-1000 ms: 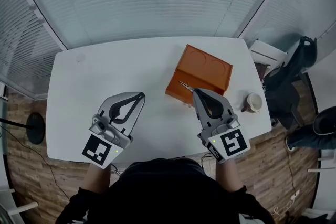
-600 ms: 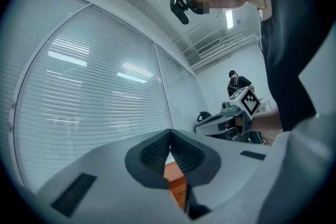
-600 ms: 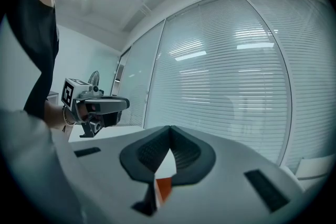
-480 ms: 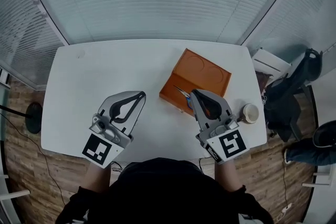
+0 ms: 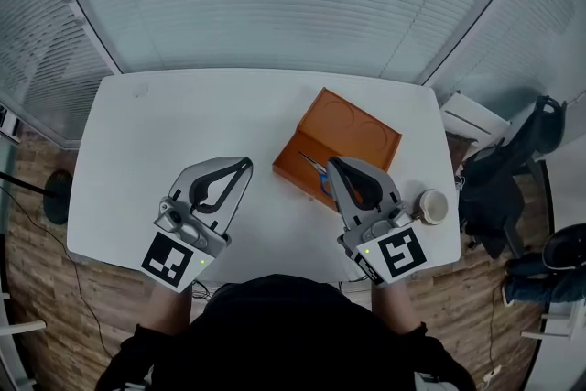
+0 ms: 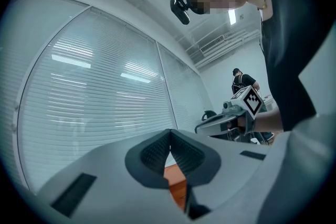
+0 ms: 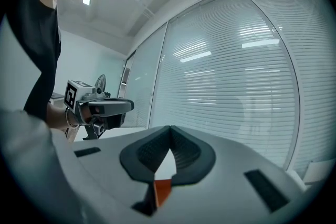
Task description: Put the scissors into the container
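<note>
An orange container (image 5: 352,133) sits on the white table (image 5: 183,124), right of the middle. The scissors (image 5: 316,169), with thin silver blades and a bit of blue handle, lie at its near edge, partly under my right gripper. My right gripper (image 5: 333,162) hovers over that edge; in its own view its jaws (image 7: 170,131) are shut with nothing between them, and orange (image 7: 163,191) shows below. My left gripper (image 5: 246,164) is held over the bare table left of the container, also shut and empty (image 6: 170,134).
A small cup (image 5: 432,205) stands by the table's right edge, close to my right gripper. A dark chair with a bag (image 5: 513,160) is beyond that edge. Window blinds surround the far side. A person (image 6: 242,81) stands far off in the left gripper view.
The head view has shifted a little. More of the scissors shows beside my right gripper's tip, including the blue handle. Both grippers have stayed shut and nearly still.
</note>
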